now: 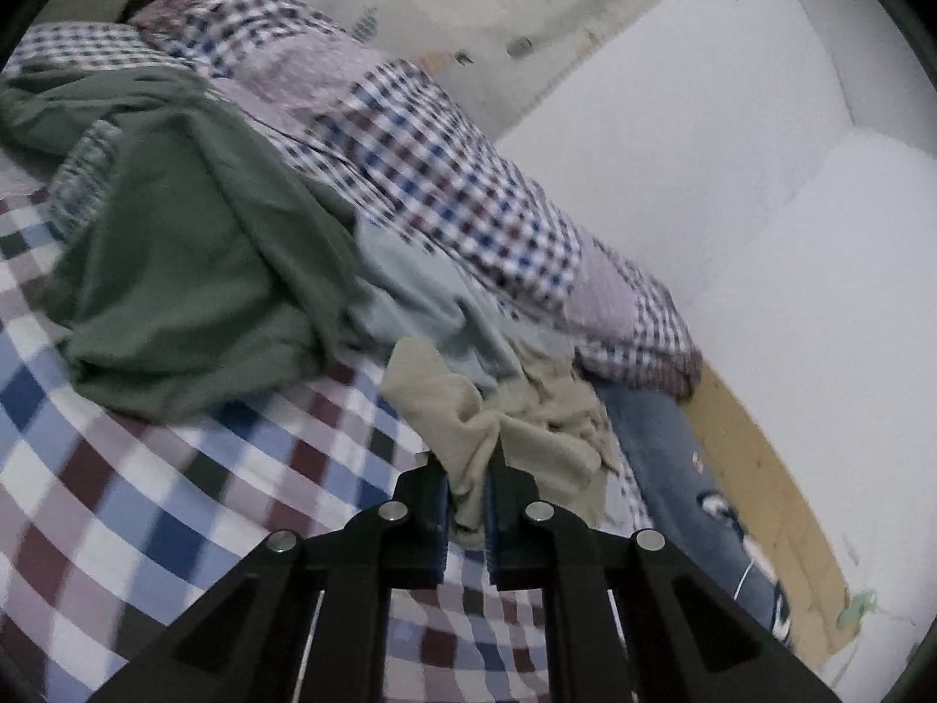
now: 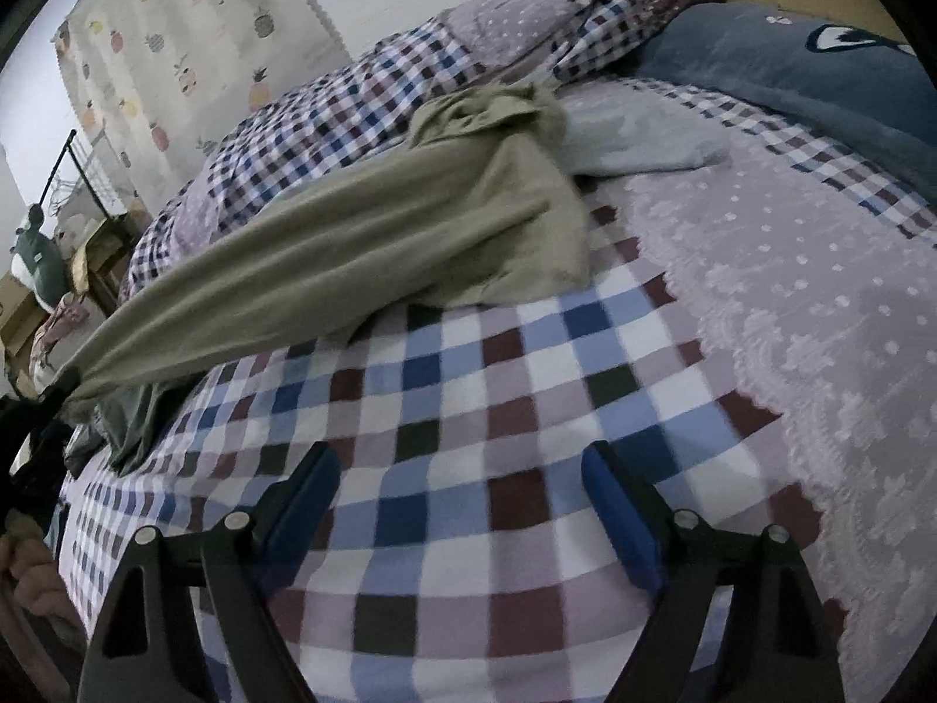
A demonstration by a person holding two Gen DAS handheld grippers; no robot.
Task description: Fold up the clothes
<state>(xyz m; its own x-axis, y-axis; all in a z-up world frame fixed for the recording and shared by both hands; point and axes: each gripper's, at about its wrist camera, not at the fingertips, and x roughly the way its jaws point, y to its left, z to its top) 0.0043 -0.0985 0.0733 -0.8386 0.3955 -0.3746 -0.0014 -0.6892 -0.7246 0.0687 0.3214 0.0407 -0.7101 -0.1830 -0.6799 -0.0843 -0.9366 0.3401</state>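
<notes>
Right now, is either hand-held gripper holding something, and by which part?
The left hand-held gripper pinches the beige garment at a bunched end of the cloth. The right hand-held gripper is open and holds nothing.

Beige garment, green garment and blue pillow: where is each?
beige garment (image 2: 375,222), right wrist view, middle of the stretched cloth.
green garment (image 1: 175,246), left wrist view, its broad middle.
blue pillow (image 2: 808,76), right wrist view, its top face.
</notes>
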